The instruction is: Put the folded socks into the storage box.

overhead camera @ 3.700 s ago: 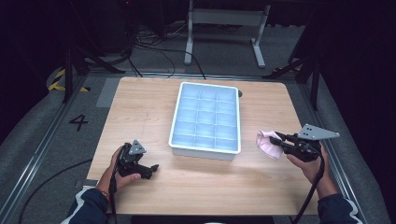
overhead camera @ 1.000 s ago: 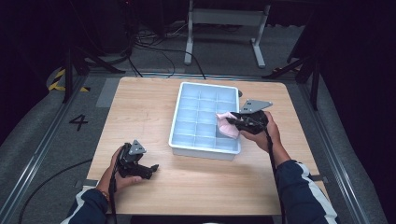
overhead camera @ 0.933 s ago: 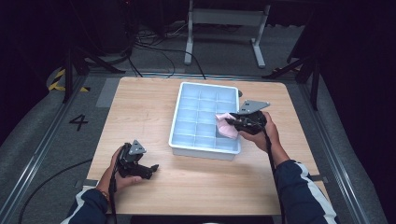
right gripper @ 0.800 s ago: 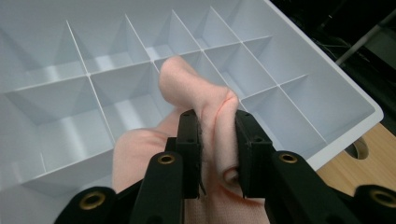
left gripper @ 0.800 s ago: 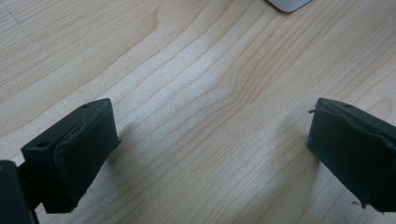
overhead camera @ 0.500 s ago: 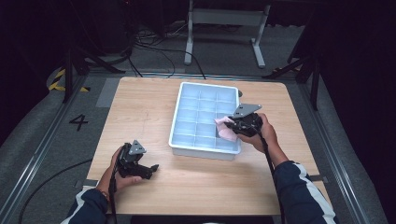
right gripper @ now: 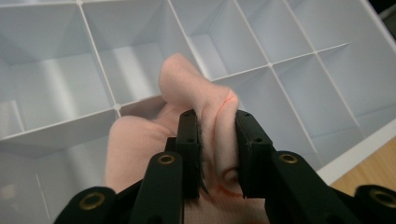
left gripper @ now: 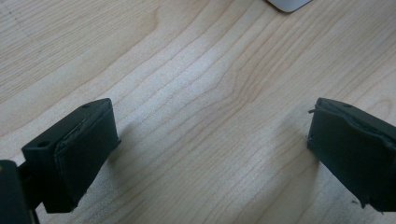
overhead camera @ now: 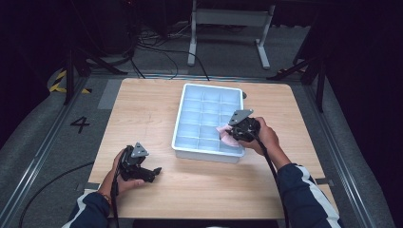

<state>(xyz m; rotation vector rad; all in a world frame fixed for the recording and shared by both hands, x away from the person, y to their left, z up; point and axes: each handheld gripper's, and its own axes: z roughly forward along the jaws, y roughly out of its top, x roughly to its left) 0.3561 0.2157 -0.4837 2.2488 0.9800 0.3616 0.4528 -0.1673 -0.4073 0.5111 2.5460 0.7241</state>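
cloth (right gripper: 140, 140) pinched in right gripper (right gripper: 217, 135) over tray (overhead camera: 187, 102) cell; next lower, release. left gripper (left gripper: 210, 154) open, idle.

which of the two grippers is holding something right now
The right gripper, shut on the pink cloth over the tray; the left gripper is open on the table.
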